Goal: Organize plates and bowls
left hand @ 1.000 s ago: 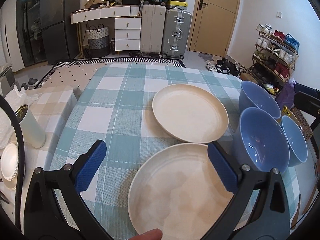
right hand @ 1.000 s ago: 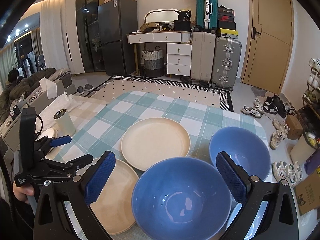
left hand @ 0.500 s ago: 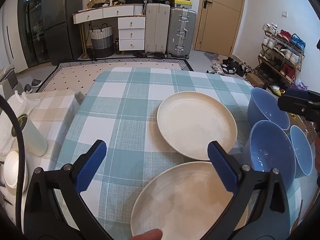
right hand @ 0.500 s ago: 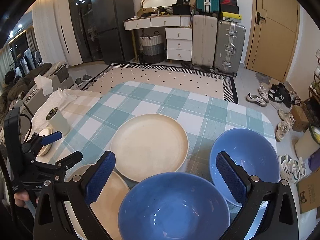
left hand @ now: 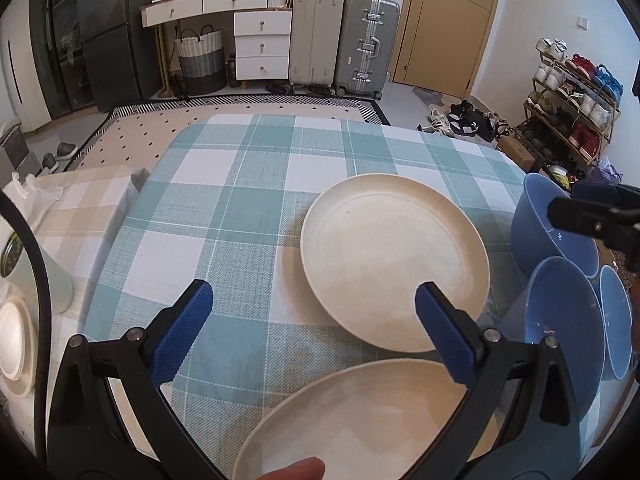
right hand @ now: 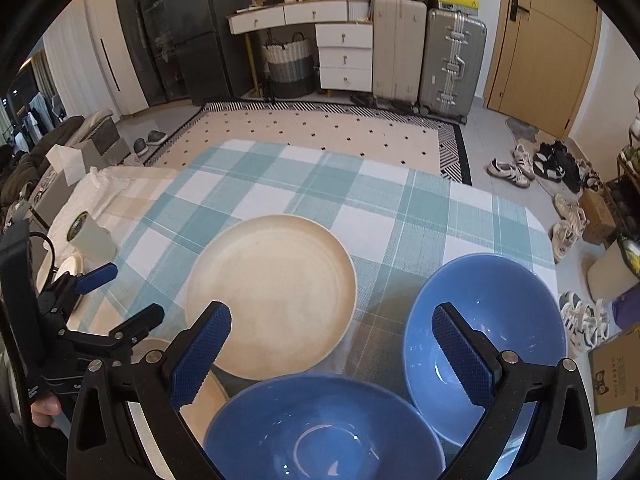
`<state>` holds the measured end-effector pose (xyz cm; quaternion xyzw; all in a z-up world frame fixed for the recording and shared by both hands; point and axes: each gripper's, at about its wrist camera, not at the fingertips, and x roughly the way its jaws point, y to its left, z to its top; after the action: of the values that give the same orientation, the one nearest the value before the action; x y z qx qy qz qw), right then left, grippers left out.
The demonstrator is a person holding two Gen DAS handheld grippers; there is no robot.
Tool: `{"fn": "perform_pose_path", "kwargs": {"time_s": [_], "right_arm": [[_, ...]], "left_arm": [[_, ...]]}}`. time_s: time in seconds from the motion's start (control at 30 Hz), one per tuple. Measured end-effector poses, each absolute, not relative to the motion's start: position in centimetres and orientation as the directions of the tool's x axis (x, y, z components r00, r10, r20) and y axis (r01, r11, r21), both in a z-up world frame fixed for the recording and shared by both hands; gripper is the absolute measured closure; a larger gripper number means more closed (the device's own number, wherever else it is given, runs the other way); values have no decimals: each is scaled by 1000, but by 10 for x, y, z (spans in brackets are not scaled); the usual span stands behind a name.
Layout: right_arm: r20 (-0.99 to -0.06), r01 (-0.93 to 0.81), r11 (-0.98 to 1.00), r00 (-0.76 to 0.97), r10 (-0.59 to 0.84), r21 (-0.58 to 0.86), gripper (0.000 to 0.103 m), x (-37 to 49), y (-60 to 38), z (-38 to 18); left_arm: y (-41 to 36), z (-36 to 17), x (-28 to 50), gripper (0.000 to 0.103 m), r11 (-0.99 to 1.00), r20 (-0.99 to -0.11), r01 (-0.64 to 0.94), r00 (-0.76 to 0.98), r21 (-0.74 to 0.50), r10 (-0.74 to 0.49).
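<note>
On the far left a pale cup (right hand: 91,236) stands on a beige cloth, next to a small stack of white dishes (left hand: 14,342). The left gripper (left hand: 310,330) hangs over the checked tablecloth (left hand: 240,184) with its jaws wide open and nothing in them. Under it lies the near cream plate (left hand: 360,416). Just behind that sits the far cream plate (right hand: 272,294), close to it. To the right are 3 blue bowls on the table's right side: the near bowl (right hand: 320,432), the far bowl (right hand: 504,320) and a third bowl (left hand: 618,324) at the edge. The right gripper (right hand: 330,350) hangs above the near bowl, jaws wide open, holding nothing.
</note>
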<state>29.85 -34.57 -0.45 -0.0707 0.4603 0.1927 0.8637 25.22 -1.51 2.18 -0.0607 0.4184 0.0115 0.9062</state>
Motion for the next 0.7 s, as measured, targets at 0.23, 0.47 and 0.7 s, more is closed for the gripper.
{"fn": "perform_pose_path", "kwargs": {"time_s": [0.23,0.47,0.7], "right_arm": [[-866,-380,924,450,218,35,1,326,-339,-35],[-888,-398,917,428,166,-21,1,345,-320,-58],[-890,-428,903,428,159,-45,1,355,-302,-62]], "left_arm": [[-12,3,275,2,988,-786,-98,617,-122,-36],[-9,-10,292,3,983,-805,-117,592,-143,-47],[-5,-23,306,3,979,-819,-135,572,-152,-48]]}}
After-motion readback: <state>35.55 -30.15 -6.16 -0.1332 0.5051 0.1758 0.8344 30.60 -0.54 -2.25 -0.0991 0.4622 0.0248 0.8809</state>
